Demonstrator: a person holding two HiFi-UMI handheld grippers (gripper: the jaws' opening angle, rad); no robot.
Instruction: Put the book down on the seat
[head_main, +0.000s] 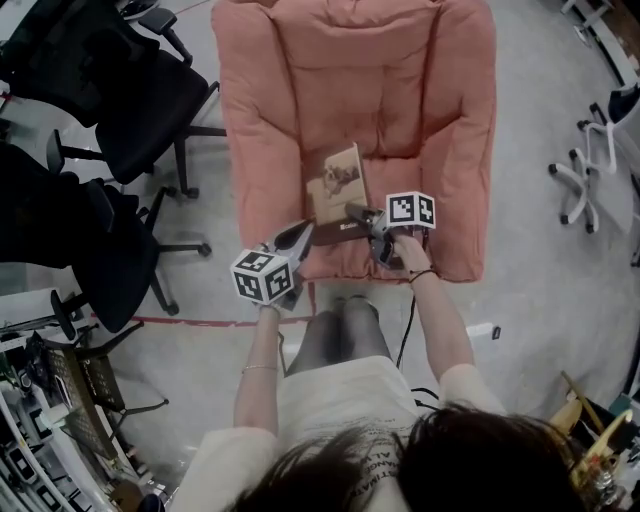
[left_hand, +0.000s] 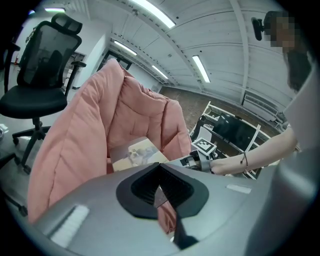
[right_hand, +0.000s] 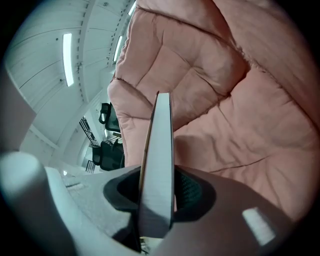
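A book (head_main: 335, 183) with a tan picture cover hangs just above the seat of a pink padded armchair (head_main: 420, 190), near its front left. My right gripper (head_main: 352, 213) is shut on the book's near edge, reaching in from the right. Seen edge-on, the book (right_hand: 159, 165) stands upright between the jaws of the right gripper (right_hand: 157, 200), with the pink cushion (right_hand: 240, 125) behind. My left gripper (head_main: 300, 232) is shut with nothing in it, just off the seat's front edge, below and left of the book. The left gripper view shows its pads (left_hand: 160, 187) meeting, with the book (left_hand: 140, 152) and the right gripper (left_hand: 192, 161) ahead.
Two black office chairs (head_main: 140, 100) (head_main: 80, 230) stand to the left of the armchair. A white chair base (head_main: 590, 160) is at the right. A red tape line (head_main: 200, 322) runs across the floor. The person's legs (head_main: 345, 330) are close to the seat's front.
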